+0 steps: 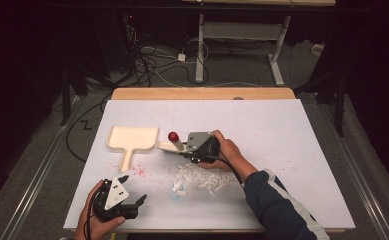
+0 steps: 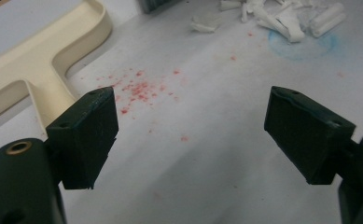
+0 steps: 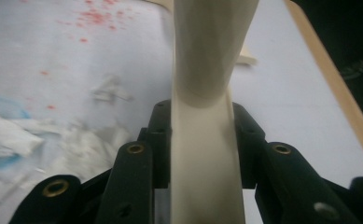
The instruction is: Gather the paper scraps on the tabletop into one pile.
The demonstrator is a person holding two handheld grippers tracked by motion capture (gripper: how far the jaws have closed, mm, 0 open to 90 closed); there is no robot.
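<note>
Your right gripper [image 1: 189, 146] is clamped on the handle of the cream plastic brush with the red knob [image 3: 206, 140], just past the pile of white paper scraps [image 1: 199, 177] mid-surface. Left gripper [image 1: 132, 192] sits near the front edge, jaws spread wide, holding nothing. Cream plastic dustpan [image 1: 132, 140] lies flat to the left, looks empty. By my read nothing's swept in yet: scraps plus the red specks [image 2: 139, 88] are all left, and you haven't picked up the pan
</note>
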